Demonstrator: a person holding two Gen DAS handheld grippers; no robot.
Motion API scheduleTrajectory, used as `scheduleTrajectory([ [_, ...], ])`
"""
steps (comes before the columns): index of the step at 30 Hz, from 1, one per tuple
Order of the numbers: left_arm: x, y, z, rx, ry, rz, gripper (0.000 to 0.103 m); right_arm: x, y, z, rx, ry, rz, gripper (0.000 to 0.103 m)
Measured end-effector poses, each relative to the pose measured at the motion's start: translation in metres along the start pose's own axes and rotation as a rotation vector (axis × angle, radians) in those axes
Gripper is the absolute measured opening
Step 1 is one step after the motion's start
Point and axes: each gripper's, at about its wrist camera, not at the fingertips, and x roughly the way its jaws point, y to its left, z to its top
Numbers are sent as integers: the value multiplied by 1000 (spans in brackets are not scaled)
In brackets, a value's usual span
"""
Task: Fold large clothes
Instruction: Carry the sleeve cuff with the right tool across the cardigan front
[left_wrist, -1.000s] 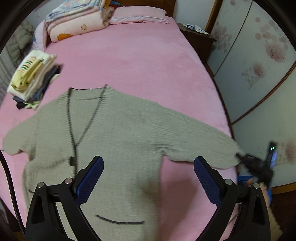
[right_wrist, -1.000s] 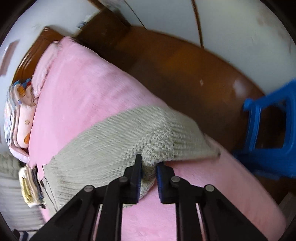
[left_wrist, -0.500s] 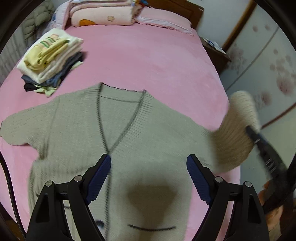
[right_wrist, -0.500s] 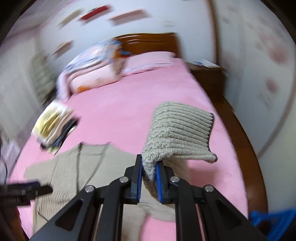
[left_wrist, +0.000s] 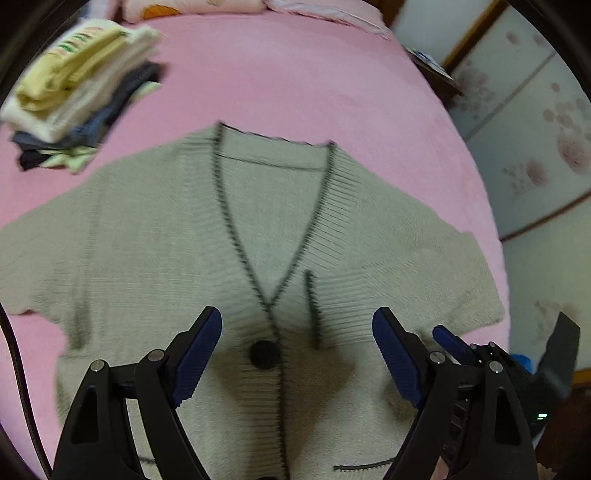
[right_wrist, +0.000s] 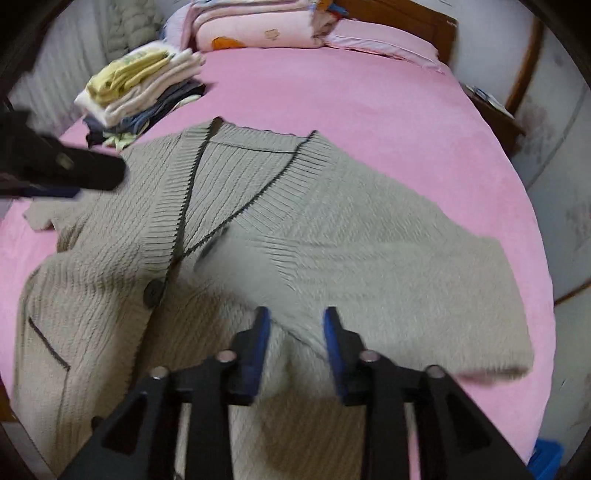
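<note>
A grey-beige knit cardigan (left_wrist: 155, 236) with dark trim and dark buttons lies face up on the pink bed (left_wrist: 295, 81). Its right sleeve is folded in over the chest, the cuff near the V-neck (right_wrist: 236, 258). The left sleeve still lies spread out to the left. My left gripper (left_wrist: 297, 343) is open and empty above the top button. My right gripper (right_wrist: 295, 325) is open, its jaws apart just above the folded sleeve (right_wrist: 388, 266). The right gripper also shows in the left wrist view (left_wrist: 480, 354).
A stack of folded clothes (right_wrist: 140, 88) sits at the bed's far left. Folded quilts and a pillow (right_wrist: 266, 29) lie at the headboard. A dark nightstand (right_wrist: 491, 110) and a papered wall are on the right. A blue stool (right_wrist: 546, 458) stands at the bed's near right.
My right gripper carried the right sleeve from the bed's right edge over onto the cardigan's chest and opened, letting it go. My left gripper moved up toward the collar, staying open.
</note>
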Motion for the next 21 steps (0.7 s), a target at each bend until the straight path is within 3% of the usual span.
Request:
scheduleTrajectory([
  [5,37,-12,-2,23,58,-103,83,-24,-32,-15,104,-6,4,37],
  [7,53,-13,-4,14,82,-139,73,-25,-39,-19,125,-2,-2,37],
  [9,70,-14,-8,8,115,-177,57,-27,-46,-25,140,5,-6,37],
  [10,79,-14,-10,3,131,-187,54,-27,-48,-26,146,7,-8,37],
  [21,135,-9,-27,-92,194,-162,52,-21,-75,-51,198,46,8,37],
])
